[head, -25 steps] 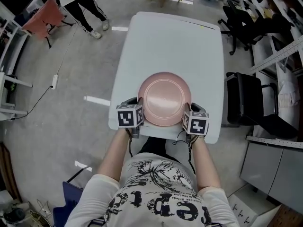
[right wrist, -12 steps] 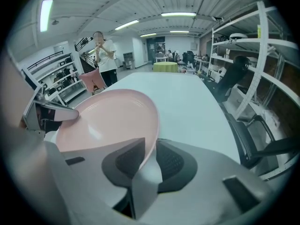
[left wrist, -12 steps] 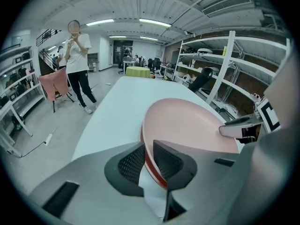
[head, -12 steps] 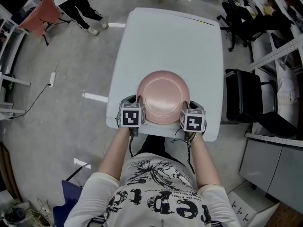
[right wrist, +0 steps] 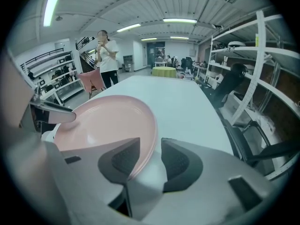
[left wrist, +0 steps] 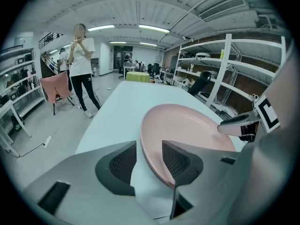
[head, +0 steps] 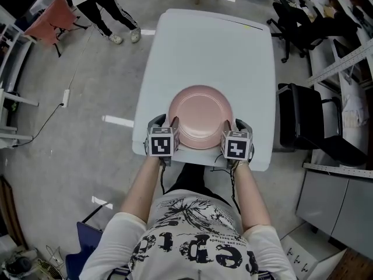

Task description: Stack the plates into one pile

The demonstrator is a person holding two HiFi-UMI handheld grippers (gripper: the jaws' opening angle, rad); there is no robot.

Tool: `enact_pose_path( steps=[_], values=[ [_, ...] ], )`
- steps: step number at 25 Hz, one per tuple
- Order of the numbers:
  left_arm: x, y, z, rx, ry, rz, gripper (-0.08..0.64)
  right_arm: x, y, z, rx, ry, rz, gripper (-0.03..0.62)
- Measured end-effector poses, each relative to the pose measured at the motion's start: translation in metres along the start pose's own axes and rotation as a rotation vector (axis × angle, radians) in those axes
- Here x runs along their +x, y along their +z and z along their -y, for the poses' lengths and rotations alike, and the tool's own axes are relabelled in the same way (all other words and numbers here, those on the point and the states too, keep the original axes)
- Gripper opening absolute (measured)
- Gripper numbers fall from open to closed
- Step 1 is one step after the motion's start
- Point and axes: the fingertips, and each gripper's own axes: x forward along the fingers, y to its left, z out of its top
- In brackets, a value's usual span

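Though just opened, left hand-held gripper (right hand-held gripper too) straddles plates.

From the head, we look steeply down on the white table from well above. Our two gripper views sit low at its near edge, very close to the pink plate, facing along the tabletop into the room; all three share that plate.

Plate pile, near end of table: plate count cannot tell. Rim flanks hidden under left gripper and right gripper, jaws just opened astride rim. Person past table's far left corner: cut off by top edge. Goods on shelf right of table: too small.
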Motion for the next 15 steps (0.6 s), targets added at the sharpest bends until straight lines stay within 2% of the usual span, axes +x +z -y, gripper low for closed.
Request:
enact_pose_path(
  steps=[2, 4, 6, 10, 15],
  values=[
    [-0.004, 0.0, 0.0, -0.01, -0.006, 0.014, 0.186, -0.005, 0.001, -0.002, -0.021, 0.003, 0.007, 0.14],
    [-0.007, -0.002, 0.0, -0.009, -0.017, 0.013, 0.175, -0.011, 0.003, -0.004, -0.058, 0.0, 0.006, 0.07],
    [-0.012, 0.0, -0.001, 0.004, -0.01, 0.023, 0.112, -0.018, 0.008, -0.003, -0.087, -0.008, 0.025, 0.008],
    [-0.031, 0.016, 0.002, 0.034, -0.003, 0.092, 0.002, -0.033, 0.019, -0.007, -0.088, 0.016, 0.103, 0.008],
    [-0.055, 0.029, 0.023, 0.072, -0.082, 0.159, 0.002, -0.071, 0.039, -0.016, -0.074, 0.09, 0.268, 0.006]
  ],
)
